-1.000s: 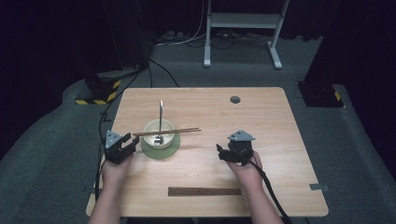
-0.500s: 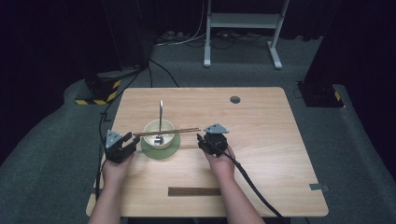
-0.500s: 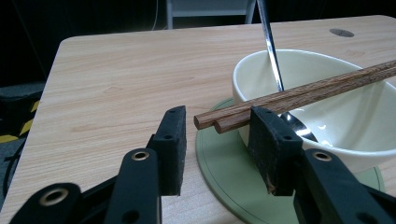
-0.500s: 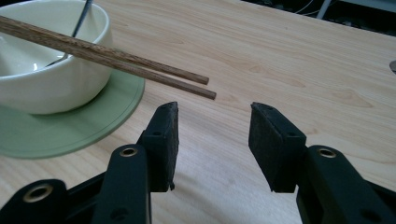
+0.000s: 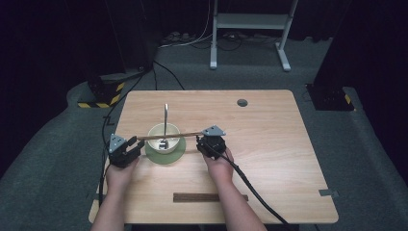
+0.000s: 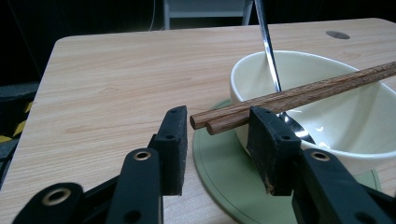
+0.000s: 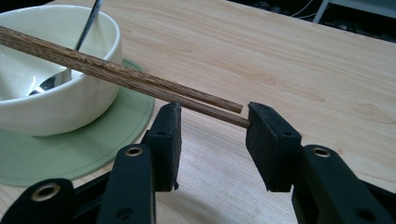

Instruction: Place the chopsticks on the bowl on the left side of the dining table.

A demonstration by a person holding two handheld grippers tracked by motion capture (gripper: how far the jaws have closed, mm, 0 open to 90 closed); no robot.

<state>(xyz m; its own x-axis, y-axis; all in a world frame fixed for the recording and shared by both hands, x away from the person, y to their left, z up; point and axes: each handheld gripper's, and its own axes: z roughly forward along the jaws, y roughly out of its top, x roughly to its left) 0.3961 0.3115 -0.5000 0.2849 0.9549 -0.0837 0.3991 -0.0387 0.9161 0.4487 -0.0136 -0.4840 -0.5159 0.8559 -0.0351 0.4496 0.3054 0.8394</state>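
Observation:
A cream bowl (image 5: 165,139) stands on a green saucer (image 5: 174,155) with a metal spoon (image 5: 165,115) leaning in it. Two brown chopsticks (image 5: 171,136) lie across its rim. My left gripper (image 5: 134,144) sits at their left end. In the left gripper view the tips of the chopsticks (image 6: 299,93) lie between the spread jaws of the left gripper (image 6: 217,135), untouched by the pads. My right gripper (image 5: 199,142) is at the right end. Its jaws have just been closing, and the right gripper (image 7: 212,135) stands open around the tips of the chopsticks (image 7: 93,65).
A dark wooden strip (image 5: 197,197) lies near the front edge of the light wooden table (image 5: 269,144). A round hole (image 5: 242,102) sits at the table's back right. Cables run over the grey floor behind.
My right hand has moved left from the table's middle to the chopsticks' right end, and its jaws have narrowed. The left hand has stayed put.

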